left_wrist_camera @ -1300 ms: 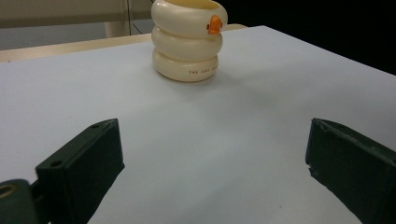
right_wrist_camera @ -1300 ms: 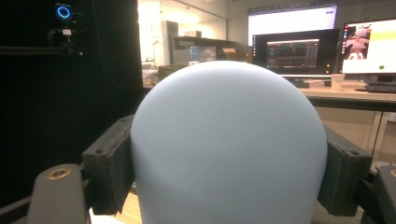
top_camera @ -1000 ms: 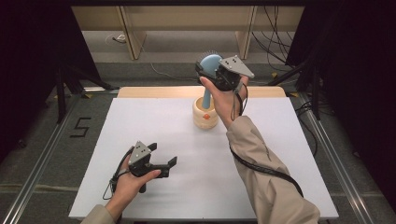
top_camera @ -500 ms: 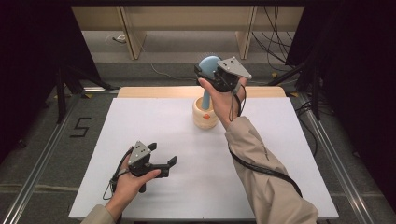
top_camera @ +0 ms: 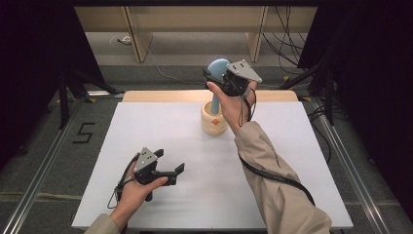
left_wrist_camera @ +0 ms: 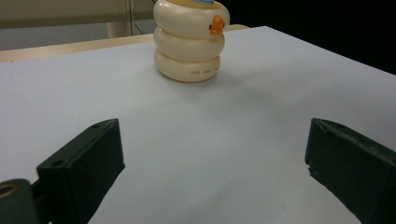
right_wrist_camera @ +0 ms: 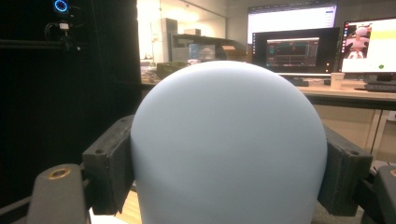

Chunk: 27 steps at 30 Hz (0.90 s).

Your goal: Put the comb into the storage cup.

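Two earlier glimpses and this one match almost exactly: nothing has visibly shifted, so your lift looks paused rather than progressing. Your right gripper (top_camera: pixel 217 78) stays clamped on the pale blue dome-headed plastic piece (top_camera: pixel 217 66), both jaws pressed against its rounded head, its stem reaching down into the cream ringed duck-faced holder (top_camera: pixel 213 119) at the far middle of the white desk (top_camera: pixel 311 161). That right forearm stretches forward, wrist raised. Your left gripper (top_camera: pixel 170 171) rests low near the desk's front, jaws spread wide and empty, aimed toward the holder.
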### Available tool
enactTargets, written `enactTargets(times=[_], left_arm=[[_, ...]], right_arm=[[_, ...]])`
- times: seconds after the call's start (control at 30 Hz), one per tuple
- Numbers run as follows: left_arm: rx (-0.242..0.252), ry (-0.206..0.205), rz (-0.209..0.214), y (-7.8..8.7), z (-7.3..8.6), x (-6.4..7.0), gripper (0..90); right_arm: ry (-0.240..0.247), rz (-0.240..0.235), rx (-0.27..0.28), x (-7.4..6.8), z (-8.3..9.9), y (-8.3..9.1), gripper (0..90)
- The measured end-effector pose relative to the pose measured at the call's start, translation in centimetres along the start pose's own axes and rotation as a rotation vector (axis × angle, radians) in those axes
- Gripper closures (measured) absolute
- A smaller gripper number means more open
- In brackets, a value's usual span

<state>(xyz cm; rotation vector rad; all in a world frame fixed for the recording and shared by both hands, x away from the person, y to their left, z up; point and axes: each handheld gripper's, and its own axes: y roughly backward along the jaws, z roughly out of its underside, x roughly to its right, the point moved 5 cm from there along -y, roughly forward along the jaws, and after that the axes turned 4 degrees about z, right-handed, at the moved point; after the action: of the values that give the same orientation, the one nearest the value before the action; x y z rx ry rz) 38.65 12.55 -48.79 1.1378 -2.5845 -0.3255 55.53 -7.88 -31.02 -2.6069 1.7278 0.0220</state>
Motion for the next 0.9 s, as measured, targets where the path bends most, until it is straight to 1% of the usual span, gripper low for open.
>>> enactTargets(times=[0.3, 0.9], left_arm=[[0.000, 0.001, 0.000, 0.00, 0.00, 0.00, 3.9], [0.002, 0.001, -0.001, 0.03, -0.05, -0.03, 3.9]], right_arm=[[0.005, 0.003, 0.001, 0.07, 0.16, -0.03, 21.2], [-0.001, 0.005, -0.005, 0.15, 0.71, -0.16, 21.2]])
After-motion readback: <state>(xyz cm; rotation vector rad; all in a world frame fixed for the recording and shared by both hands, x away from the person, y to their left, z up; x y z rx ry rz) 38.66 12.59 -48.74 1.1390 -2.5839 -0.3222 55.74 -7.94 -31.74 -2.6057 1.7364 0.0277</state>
